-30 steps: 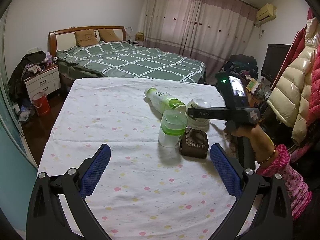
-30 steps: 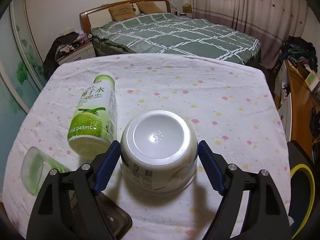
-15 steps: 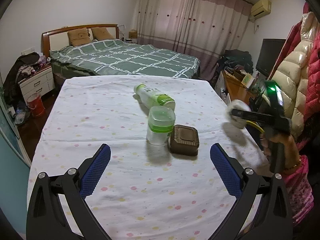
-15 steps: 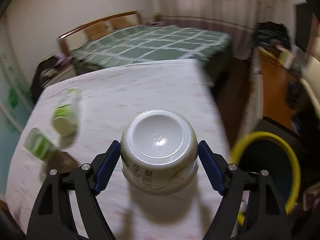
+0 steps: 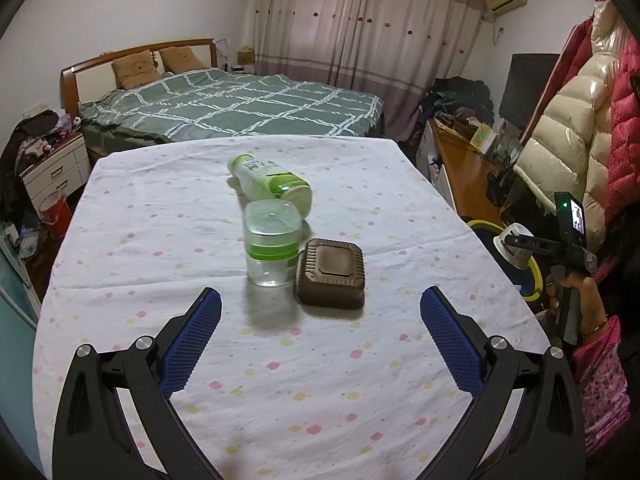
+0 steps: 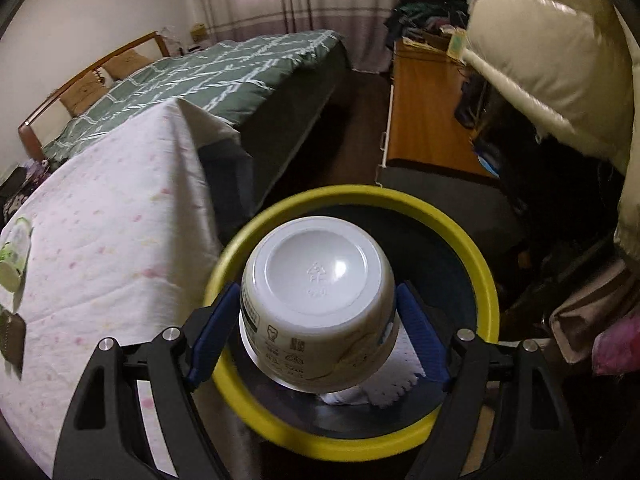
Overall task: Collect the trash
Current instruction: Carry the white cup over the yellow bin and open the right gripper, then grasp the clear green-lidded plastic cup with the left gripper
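Carried off the table [image 5: 400, 208] since the earlier frame, the white bowl [image 6: 318, 304] now hangs bottom-up over the yellow-rimmed bin [image 6: 472, 248], clamped between the blue pads of the right gripper [image 6: 318, 336]. White scraps already lie in the bin. On the tablecloth remain a lying green-labelled bottle [image 5: 272, 184], an upright clear cup with a green band [image 5: 272, 248] and, touching it, a brown container [image 5: 331, 272]. The left gripper [image 5: 320, 336] hovers before them, jaws spread wide and empty.
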`<state>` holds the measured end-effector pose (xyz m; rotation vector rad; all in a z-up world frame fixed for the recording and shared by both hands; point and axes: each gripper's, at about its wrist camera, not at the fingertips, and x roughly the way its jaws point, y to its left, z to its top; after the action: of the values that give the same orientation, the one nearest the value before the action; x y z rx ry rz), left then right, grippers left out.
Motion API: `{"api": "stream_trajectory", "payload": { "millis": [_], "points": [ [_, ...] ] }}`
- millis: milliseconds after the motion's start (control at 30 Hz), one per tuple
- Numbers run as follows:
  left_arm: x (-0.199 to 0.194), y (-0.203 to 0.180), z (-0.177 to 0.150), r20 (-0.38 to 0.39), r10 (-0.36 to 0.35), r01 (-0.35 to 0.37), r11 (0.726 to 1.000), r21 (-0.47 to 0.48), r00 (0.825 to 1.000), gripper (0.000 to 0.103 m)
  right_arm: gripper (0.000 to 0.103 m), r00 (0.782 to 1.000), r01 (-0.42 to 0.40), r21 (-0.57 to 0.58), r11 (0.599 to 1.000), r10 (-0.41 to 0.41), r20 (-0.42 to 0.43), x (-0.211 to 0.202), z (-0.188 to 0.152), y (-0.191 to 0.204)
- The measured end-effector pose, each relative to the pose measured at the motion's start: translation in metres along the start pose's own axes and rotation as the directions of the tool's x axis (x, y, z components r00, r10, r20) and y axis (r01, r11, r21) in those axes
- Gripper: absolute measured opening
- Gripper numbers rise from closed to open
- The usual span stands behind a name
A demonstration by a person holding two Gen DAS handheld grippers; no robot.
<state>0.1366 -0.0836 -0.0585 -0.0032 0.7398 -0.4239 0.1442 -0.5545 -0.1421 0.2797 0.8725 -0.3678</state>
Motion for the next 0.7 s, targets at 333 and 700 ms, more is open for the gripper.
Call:
{"api": "stream_trajectory", "payload": {
  "millis": [333, 700],
  "points": [
    [0.017, -0.003, 0.005, -0.027, 0.01, -0.01, 1.0, 0.007, 1.0, 0.098, 0.085, 0.999, 0.003, 0.035, 0.999, -0.004, 0.032, -0.005, -0.004, -0.011],
    [0.063, 0.007, 0.023, -0.081, 0.018, -0.02, 1.0, -0.02, 0.997, 0.098, 0.085, 0.998, -0.027, 0.001, 1.0, 0.027, 0.062, -0.025, -0.013, 0.002]
  ]
}}
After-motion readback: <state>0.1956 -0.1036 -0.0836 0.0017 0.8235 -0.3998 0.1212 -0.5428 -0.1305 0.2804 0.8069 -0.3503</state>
